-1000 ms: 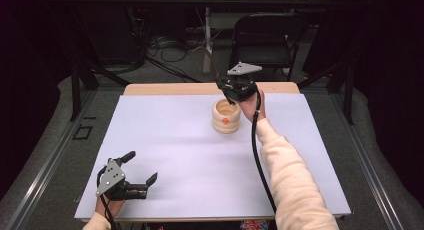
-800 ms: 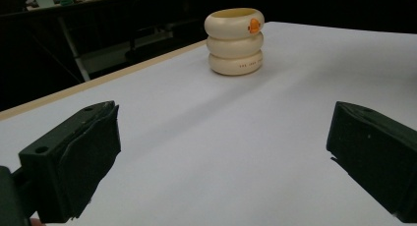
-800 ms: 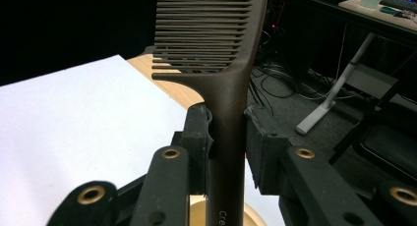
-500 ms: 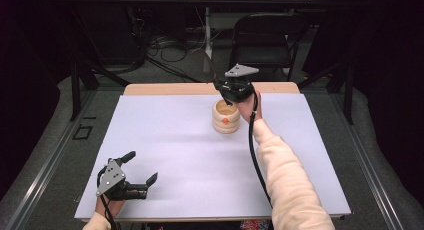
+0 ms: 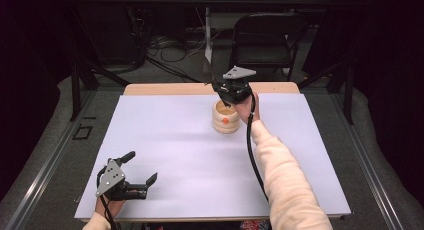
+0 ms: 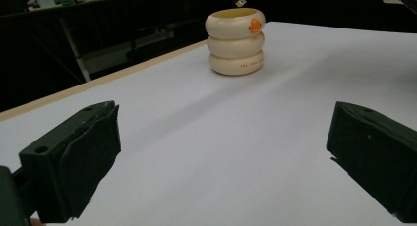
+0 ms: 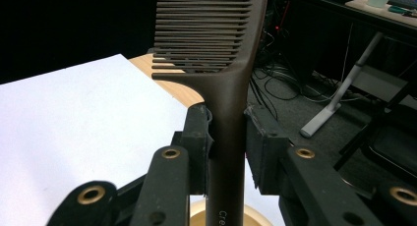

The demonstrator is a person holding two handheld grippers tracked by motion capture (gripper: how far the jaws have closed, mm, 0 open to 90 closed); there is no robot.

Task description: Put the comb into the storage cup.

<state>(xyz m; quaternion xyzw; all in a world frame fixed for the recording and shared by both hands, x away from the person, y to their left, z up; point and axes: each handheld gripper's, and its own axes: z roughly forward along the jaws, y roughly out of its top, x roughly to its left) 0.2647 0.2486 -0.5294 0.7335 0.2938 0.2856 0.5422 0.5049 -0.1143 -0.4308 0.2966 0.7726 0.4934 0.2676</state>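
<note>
- In the high view the right gripper [image 5: 226,91] sits just above centre of the frame, directly over the cream holder [image 5: 225,117]; the person's sleeve [image 5: 285,180] runs from it down to the lower right edge, and a black cable [image 5: 251,155] trails along the forearm.
- In the right gripper view its fingers [image 7: 197,137] are clamped on the shaft of a dark brown comb [image 7: 223,78]; the comb stands upright in the middle of the frame, teeth at the top pointing to the frame's left; the lower end of the shaft goes down into the holder's round mouth [image 7: 255,215] at the bottom edge.
- The holder is a stack of three rounded cream rings with a small orange mark on the top ring; it stands on the white tabletop [image 5: 165,140] a little above the frame's centre in the high view, and in the upper middle of the left gripper view [image 6: 236,42].
- The left gripper [image 5: 136,169] rests at the lower left of the high view, well apart from the holder; its fingers [image 6: 74,167] are wide apart, with bare tabletop between them in the left gripper view.
- A black chair [image 5: 267,40] stands beyond the tabletop's far edge, at the upper middle of the high view.
</note>
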